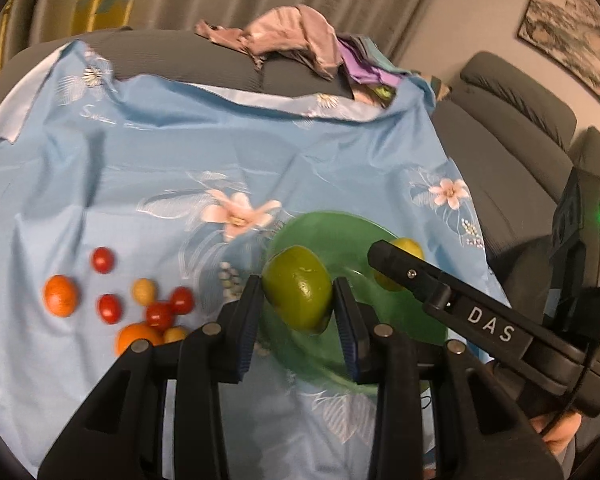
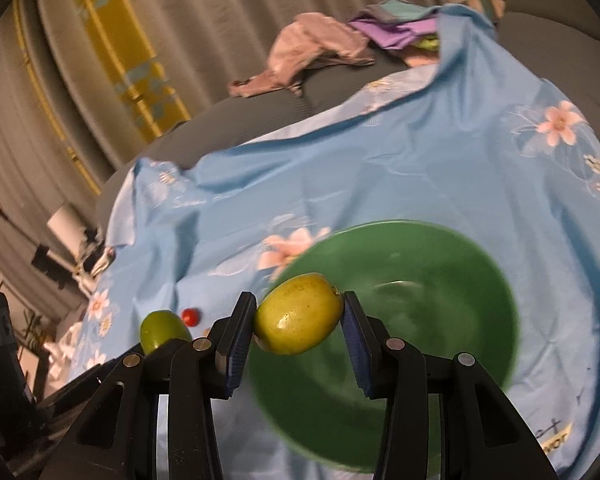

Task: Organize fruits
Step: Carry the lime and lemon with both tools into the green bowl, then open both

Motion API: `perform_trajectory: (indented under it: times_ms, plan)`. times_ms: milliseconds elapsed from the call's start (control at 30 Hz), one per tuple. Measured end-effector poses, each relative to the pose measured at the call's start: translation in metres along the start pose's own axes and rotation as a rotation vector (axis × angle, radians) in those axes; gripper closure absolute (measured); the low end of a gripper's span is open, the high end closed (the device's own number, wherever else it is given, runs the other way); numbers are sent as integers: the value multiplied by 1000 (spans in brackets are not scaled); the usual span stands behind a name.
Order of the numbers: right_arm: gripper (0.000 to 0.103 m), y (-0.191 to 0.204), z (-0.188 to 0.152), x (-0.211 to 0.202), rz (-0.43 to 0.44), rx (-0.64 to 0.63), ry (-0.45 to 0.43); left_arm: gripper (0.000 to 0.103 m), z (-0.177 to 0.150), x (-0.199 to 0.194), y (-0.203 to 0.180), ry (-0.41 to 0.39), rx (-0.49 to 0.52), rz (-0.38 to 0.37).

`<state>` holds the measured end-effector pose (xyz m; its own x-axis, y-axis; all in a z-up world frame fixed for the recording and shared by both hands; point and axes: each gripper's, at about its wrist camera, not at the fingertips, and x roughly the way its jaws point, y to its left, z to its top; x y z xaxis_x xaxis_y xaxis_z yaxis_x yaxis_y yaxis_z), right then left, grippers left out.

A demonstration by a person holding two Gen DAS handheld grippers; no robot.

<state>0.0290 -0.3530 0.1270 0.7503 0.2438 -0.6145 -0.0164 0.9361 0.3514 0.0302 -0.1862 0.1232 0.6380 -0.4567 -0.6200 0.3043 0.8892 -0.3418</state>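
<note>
My left gripper point(image 1: 298, 300) is shut on a green lime point(image 1: 298, 290) and holds it above the left edge of the green plate point(image 1: 340, 236). My right gripper point(image 2: 300, 316) is shut on a yellow-green lemon point(image 2: 298, 314) above the left part of the green plate point(image 2: 440, 280); in the left wrist view that lemon point(image 1: 410, 246) shows behind the right gripper's finger. The lime also shows in the right wrist view point(image 2: 160, 328). Loose cherry tomatoes point(image 1: 160, 314), small oranges point(image 1: 60, 295) and yellowish small fruits point(image 1: 144, 291) lie on the blue cloth left of the plate.
A blue flowered cloth point(image 1: 180, 160) covers a grey sofa seat. Crumpled clothes point(image 1: 292, 36) lie on the far edge. Grey sofa cushions point(image 1: 520, 120) stand at the right. One cherry tomato point(image 2: 191, 317) shows in the right wrist view.
</note>
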Motion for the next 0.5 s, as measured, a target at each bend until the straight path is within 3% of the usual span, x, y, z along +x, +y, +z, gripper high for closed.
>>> perform_trajectory:
  times_ms: [233,500]
  plan:
    - [58,-40,3,9,-20,82,43,68,-5,39,-22,70,28,-2]
    - [58,-56,1,22,-46,122,112,67,-15,61,-33,128,40,-11]
